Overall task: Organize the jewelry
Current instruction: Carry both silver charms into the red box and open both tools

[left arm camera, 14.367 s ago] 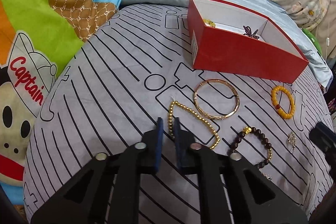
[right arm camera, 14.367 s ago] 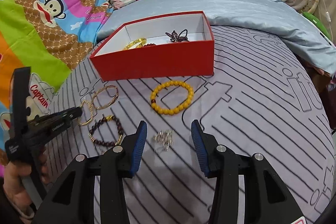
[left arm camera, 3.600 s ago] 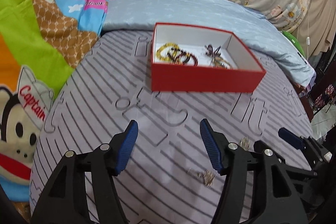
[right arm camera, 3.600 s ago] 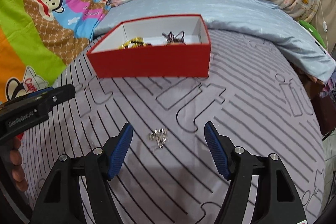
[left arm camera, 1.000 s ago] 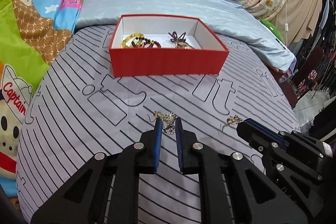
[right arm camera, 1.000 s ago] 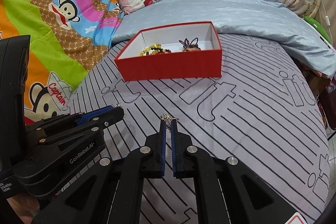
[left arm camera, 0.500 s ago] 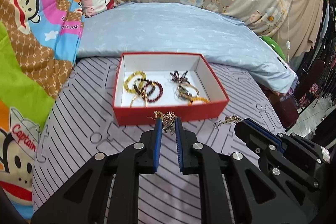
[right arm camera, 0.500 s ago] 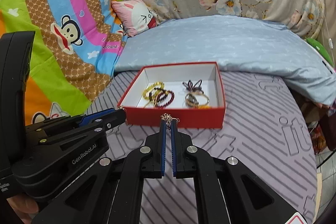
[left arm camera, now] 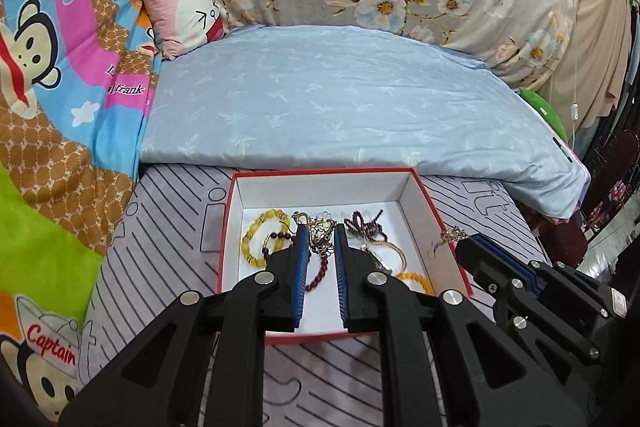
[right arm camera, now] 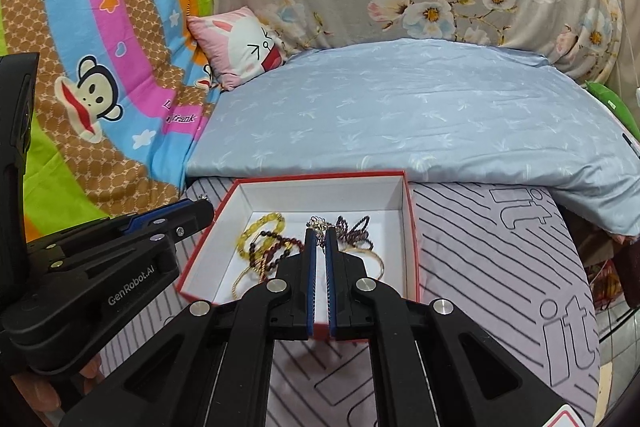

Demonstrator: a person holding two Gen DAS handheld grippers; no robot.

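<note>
Left wrist view: my left fingers (left arm camera: 321,241), nearly closed, pinched a gold filigree earring (left arm camera: 322,231) over the red box (left arm camera: 454,259) on the bed. My right fingers (right arm camera: 320,235), almost together, gripped a small silvery trinket (right arm camera: 318,223) above the same box. Both looked best released low, clear of the beaded bracelets (left arm camera: 264,239), to avoid tangles.
</note>
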